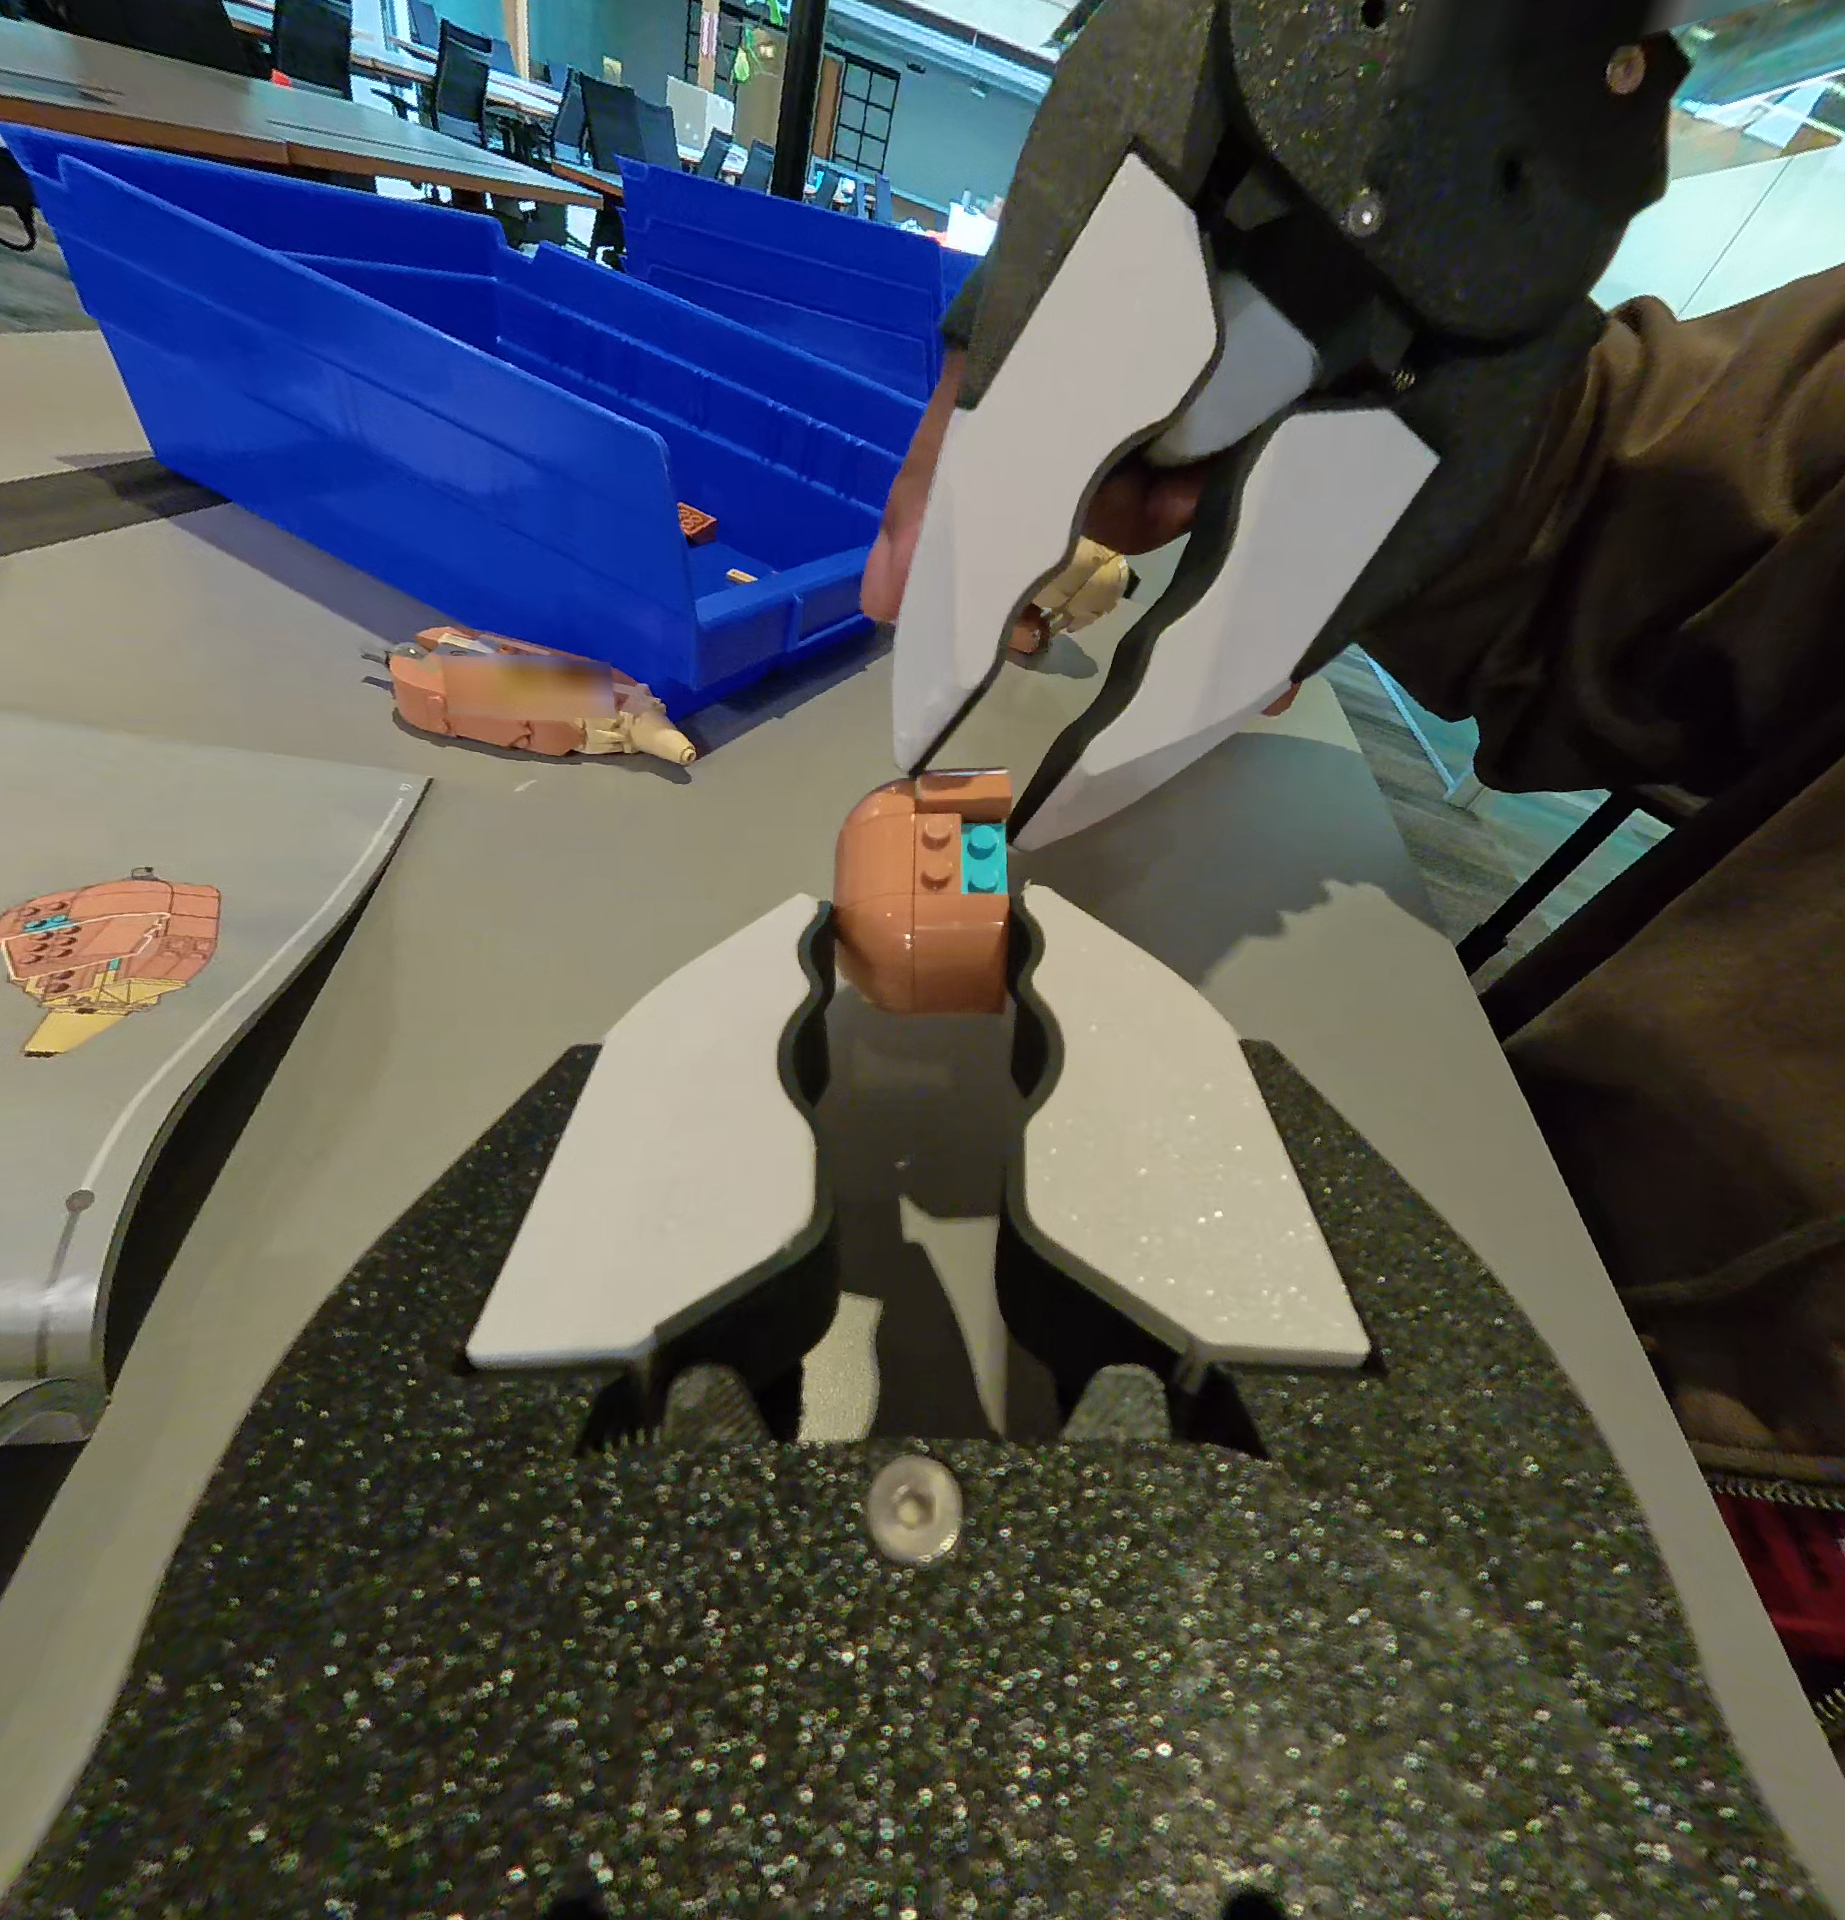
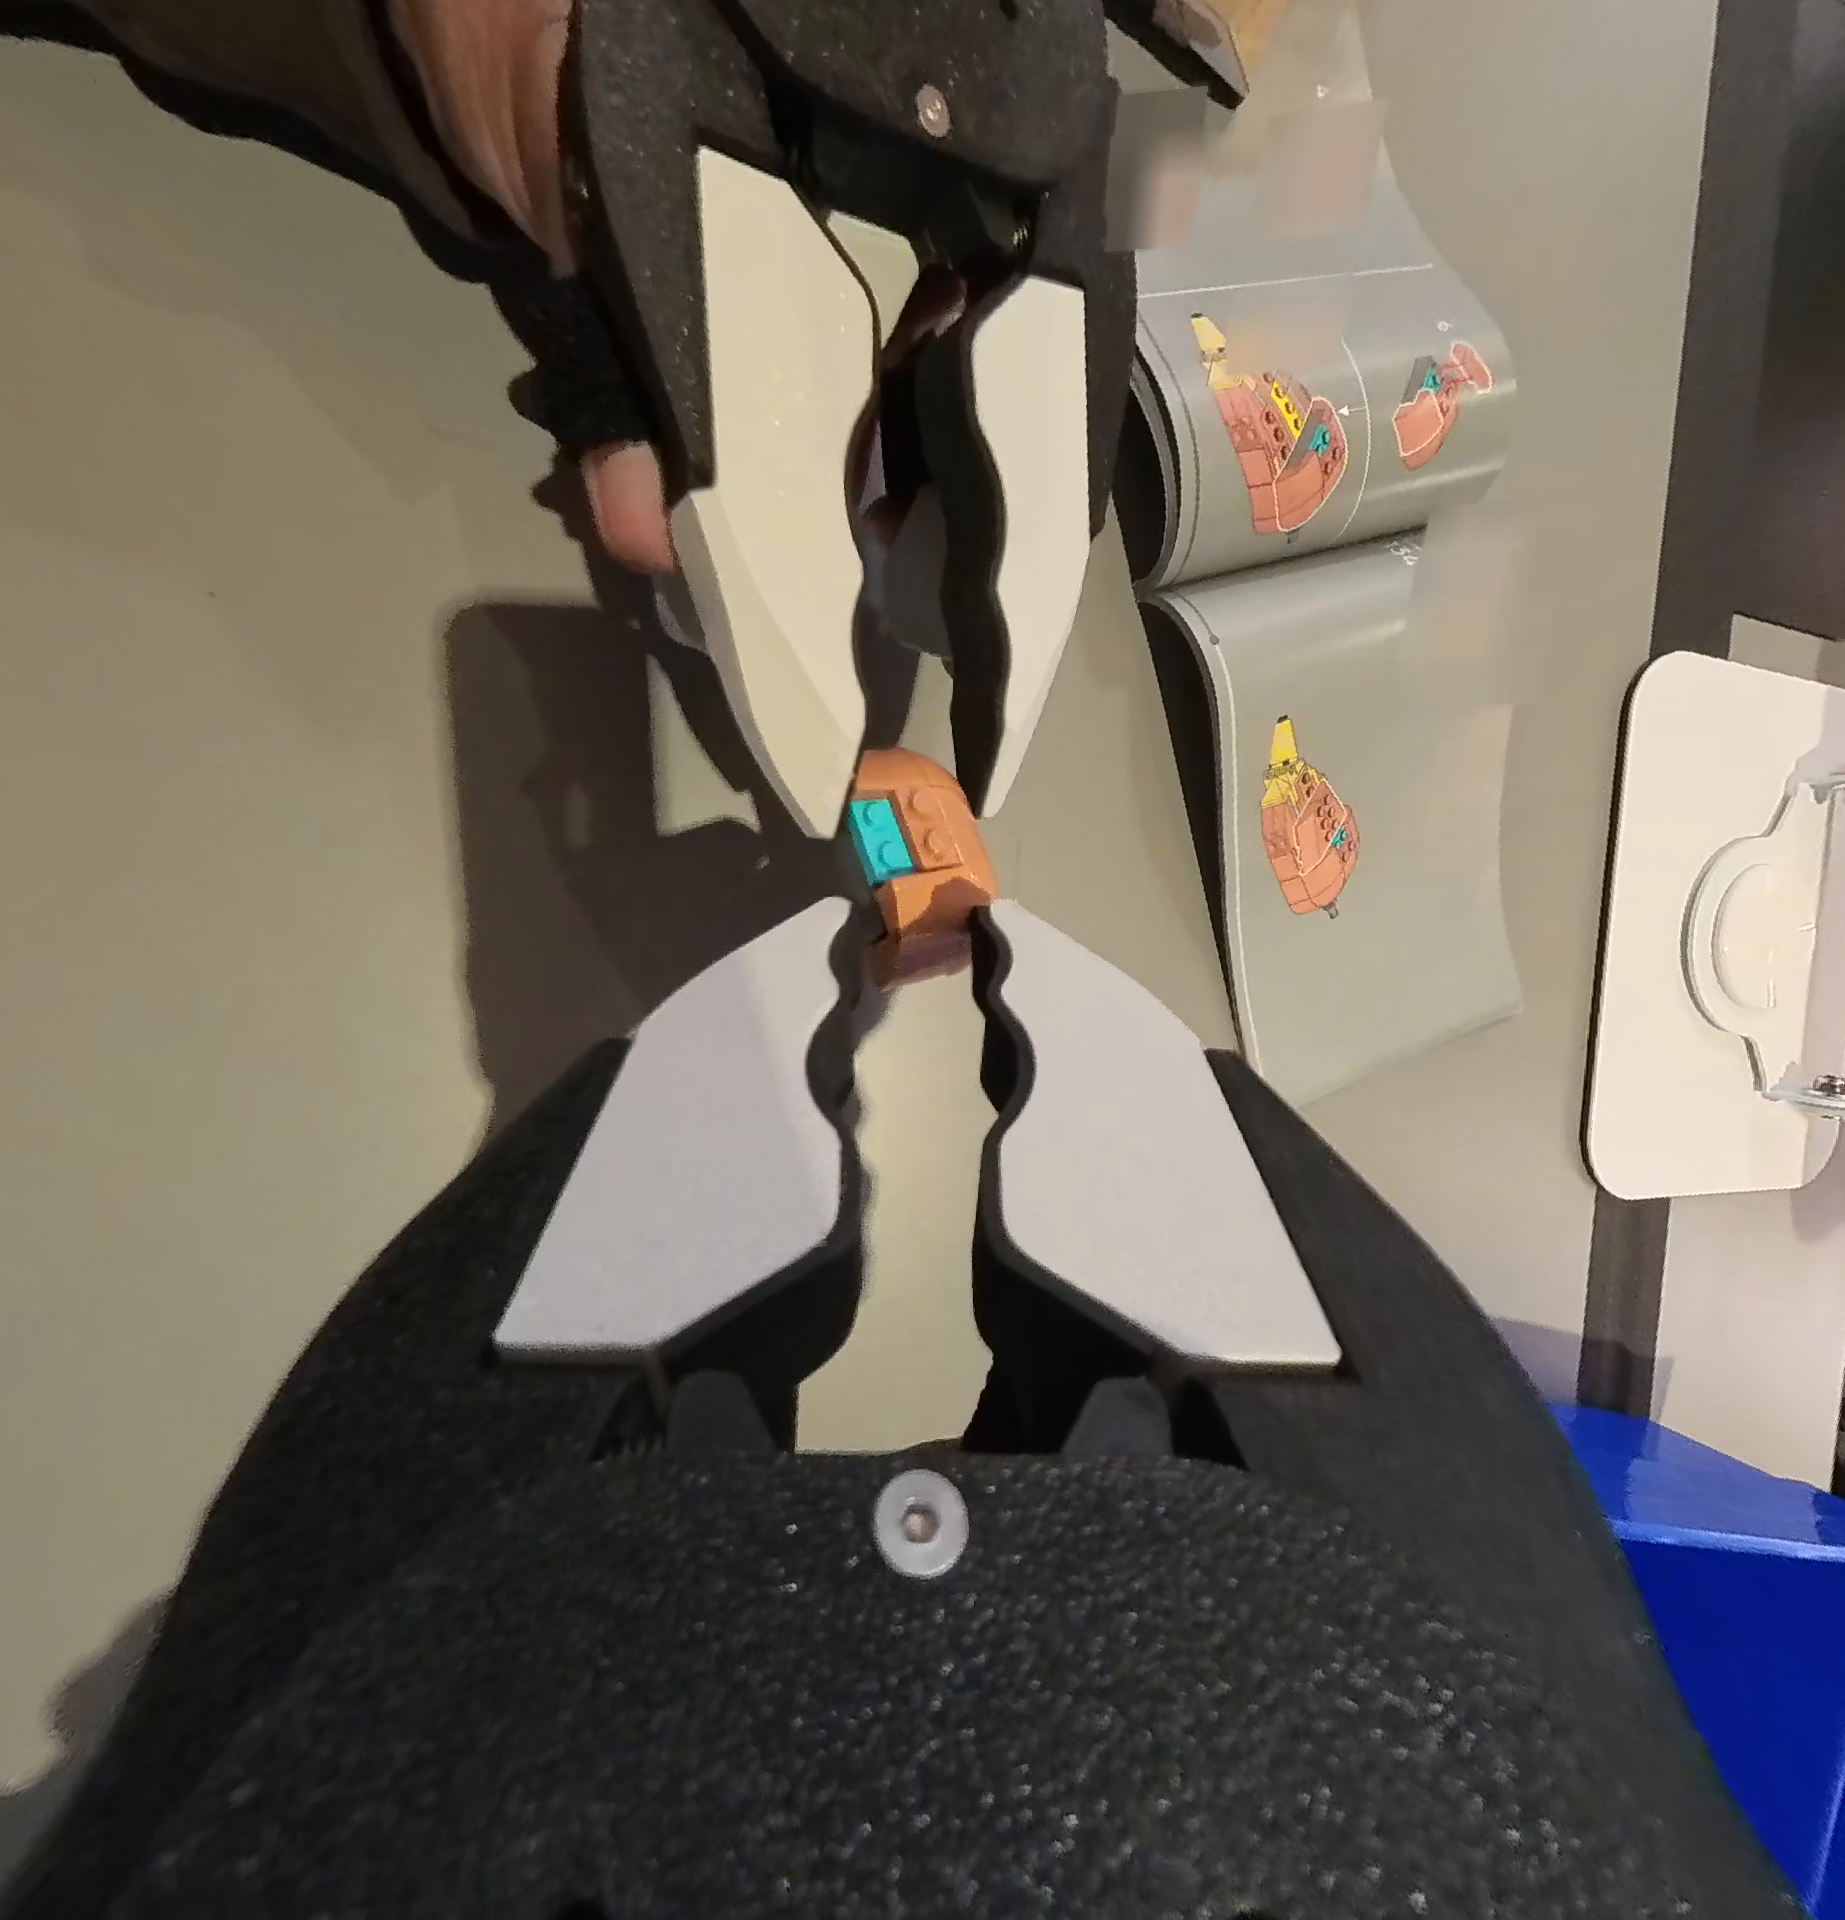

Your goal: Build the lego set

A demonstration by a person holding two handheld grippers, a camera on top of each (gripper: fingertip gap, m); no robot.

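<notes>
My left gripper (image 1: pixel 920 920) is shut on a rounded brown lego sub-assembly (image 1: pixel 902 935) with a teal brick (image 1: pixel 982 857) on its studded top, held above the grey table. My right gripper (image 1: pixel 965 802) comes down from the upper right, shut on a small brown lego piece (image 1: pixel 965 792) that touches the assembly's far top edge. In the right wrist view my right gripper (image 2: pixel 913 920) holds that small piece (image 2: pixel 923 935) against the assembly (image 2: pixel 939 831), which the left gripper (image 2: pixel 913 812) grips from above.
Blue bins (image 1: pixel 461 416) stand at the back with a few loose bricks inside. A partly built brown and tan model (image 1: pixel 523 696) lies in front of them. An open instruction booklet (image 1: pixel 118 956) (image 2: pixel 1313 810) lies at the left. A white holder (image 2: pixel 1728 925) sits beyond the booklet. My two grippers' fingertips are within a few centimetres of each other.
</notes>
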